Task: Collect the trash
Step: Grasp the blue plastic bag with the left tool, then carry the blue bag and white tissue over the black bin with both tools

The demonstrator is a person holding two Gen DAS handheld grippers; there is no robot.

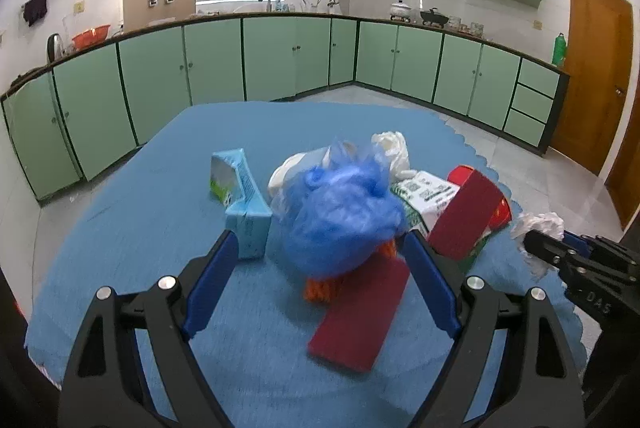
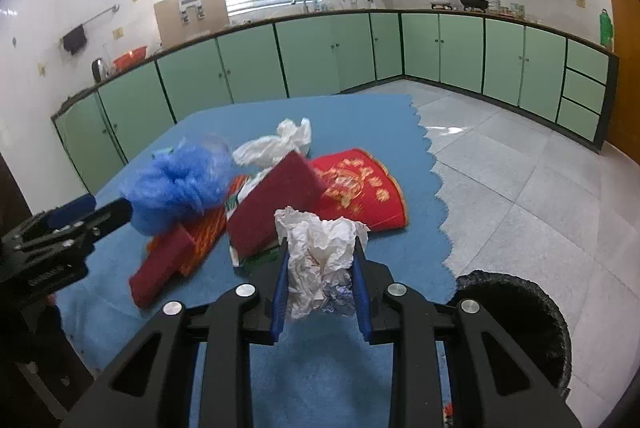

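Note:
A pile of trash lies on the blue mat (image 1: 132, 228). In it are a crumpled blue plastic bag (image 1: 340, 216), a light blue carton (image 1: 244, 196), a white plastic bag (image 2: 280, 144), a dark red flat box (image 1: 360, 316) and a red fan-shaped pack (image 2: 360, 188). My left gripper (image 1: 320, 240) stands open around the blue bag, with a gap showing at its left finger. My right gripper (image 2: 321, 242) is shut on a crumpled white paper wad (image 2: 320, 252), held a little above the mat, right of the pile. In the left wrist view the wad (image 1: 538, 224) shows at the right gripper's tip.
A round black bin (image 2: 516, 320) with a black liner stands at the mat's right edge, close to my right gripper. Grey floor tiles (image 2: 520, 168) stretch to the right. Green kitchen cabinets (image 1: 280, 56) line the far walls.

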